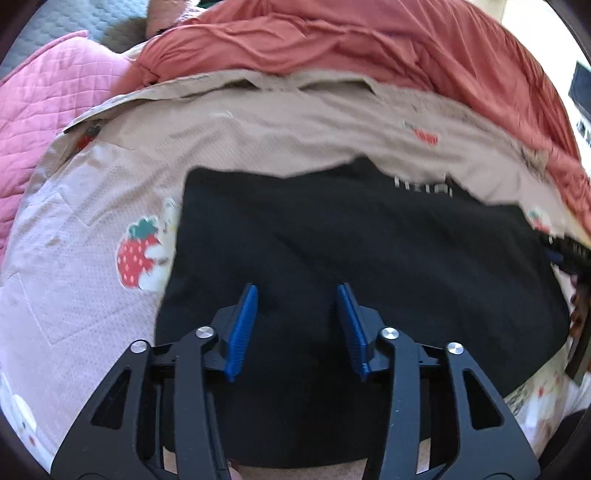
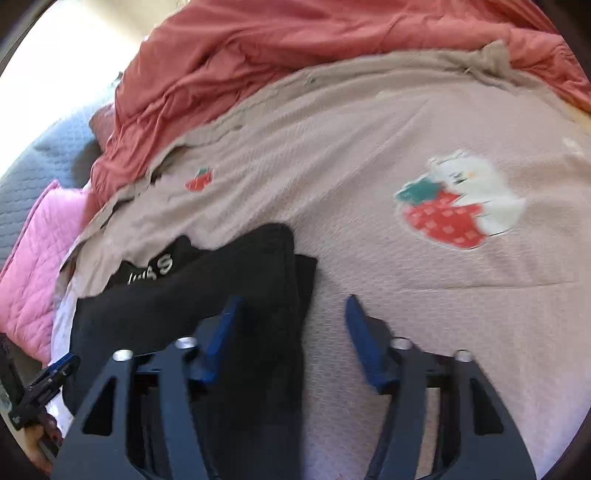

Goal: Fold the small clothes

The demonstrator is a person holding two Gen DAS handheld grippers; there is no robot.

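Your black garment (image 1: 351, 266) lies partly folded on the strawberry sheet (image 1: 92, 229); further folds likely remain. Left gripper (image 1: 297, 325) and right gripper (image 2: 293, 332) both hover half-open, holding nothing.

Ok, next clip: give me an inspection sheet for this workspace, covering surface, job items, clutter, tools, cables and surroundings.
Surface: beige strawberry-print bedsheet, wrinkled at its far edge.
Job's things: black garment lying on the sheet, light lettering near its far edge; in the right wrist view one side looks doubled over.
Clutter: rust-red blanket bunched behind the sheet; pink quilted cushion beside it.
Tools: left tool over the black garment, jaws apart, nothing gripped; right tool over the garment's edge, jaws apart, nothing gripped. Both views are motion-blurred.
Cables: nothing seen.
Surroundings: grey quilted fabric beyond the cushion; bright light at the far side.
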